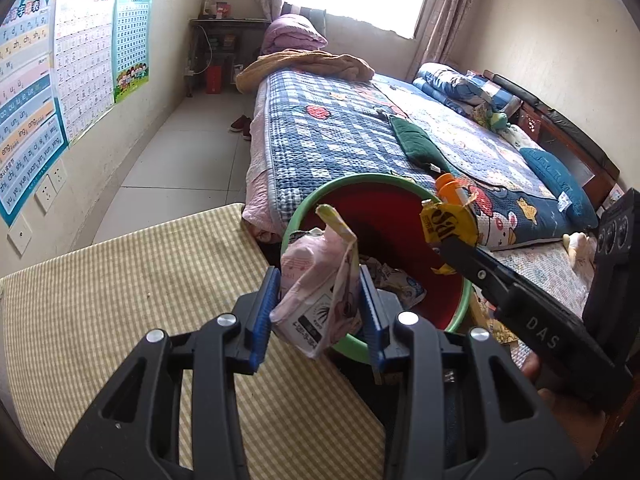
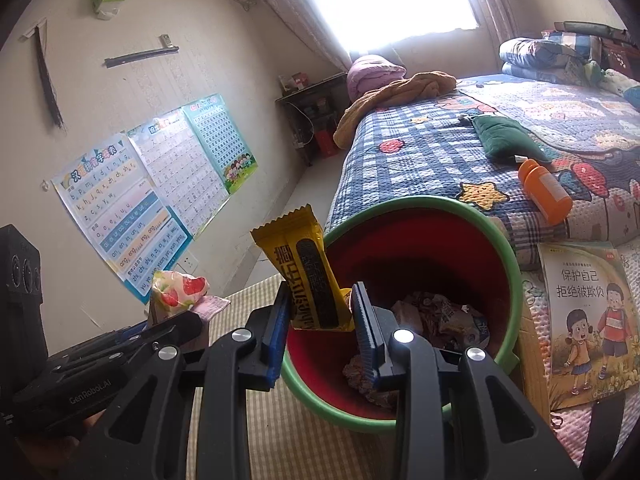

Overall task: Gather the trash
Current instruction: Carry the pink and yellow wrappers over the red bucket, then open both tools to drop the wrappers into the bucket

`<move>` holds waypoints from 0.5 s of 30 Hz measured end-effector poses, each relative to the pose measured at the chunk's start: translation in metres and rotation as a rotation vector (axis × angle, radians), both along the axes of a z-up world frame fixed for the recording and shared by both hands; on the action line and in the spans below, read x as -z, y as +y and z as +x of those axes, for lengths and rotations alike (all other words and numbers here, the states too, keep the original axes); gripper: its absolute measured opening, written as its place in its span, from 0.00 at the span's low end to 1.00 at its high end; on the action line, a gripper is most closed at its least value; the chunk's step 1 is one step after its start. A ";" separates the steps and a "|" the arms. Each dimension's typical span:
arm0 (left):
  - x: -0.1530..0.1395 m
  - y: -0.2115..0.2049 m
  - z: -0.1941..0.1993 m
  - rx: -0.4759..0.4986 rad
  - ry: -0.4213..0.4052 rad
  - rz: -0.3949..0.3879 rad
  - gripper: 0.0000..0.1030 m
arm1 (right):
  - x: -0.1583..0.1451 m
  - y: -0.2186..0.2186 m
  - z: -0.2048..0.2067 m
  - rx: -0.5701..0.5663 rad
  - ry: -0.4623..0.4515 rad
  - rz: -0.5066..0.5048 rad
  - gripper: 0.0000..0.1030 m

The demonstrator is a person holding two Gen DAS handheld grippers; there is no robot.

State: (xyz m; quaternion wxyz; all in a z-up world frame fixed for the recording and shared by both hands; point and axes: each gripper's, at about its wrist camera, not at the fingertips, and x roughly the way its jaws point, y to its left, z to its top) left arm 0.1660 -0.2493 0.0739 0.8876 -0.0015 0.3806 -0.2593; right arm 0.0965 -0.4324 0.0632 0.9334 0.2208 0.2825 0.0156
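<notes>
Partly done: crumpled trash (image 2: 440, 316) already in the bin (image 2: 516, 280), left gripper (image 1: 320, 308) clamped on a pink packet (image 1: 316, 292), right gripper (image 2: 324, 320) pinching a yellow wrapper (image 2: 304, 268), both at the rim, drops pending, orange bottle (image 2: 545, 192) left on the bed (image 2: 400, 160).

Each hand-held gripper (image 1: 320, 312) is black plastic — blue ribbed pads (image 1: 264, 312), silver screws (image 1: 408, 317), white lettering.
</notes>
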 end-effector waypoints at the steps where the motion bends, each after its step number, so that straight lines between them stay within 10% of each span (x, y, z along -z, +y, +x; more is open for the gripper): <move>1: 0.001 -0.005 0.002 0.008 0.000 0.000 0.36 | 0.002 -0.005 0.000 0.010 0.004 0.004 0.29; 15: 0.027 -0.059 0.034 0.089 0.057 -0.052 0.43 | 0.036 -0.042 0.009 0.101 0.074 0.049 0.43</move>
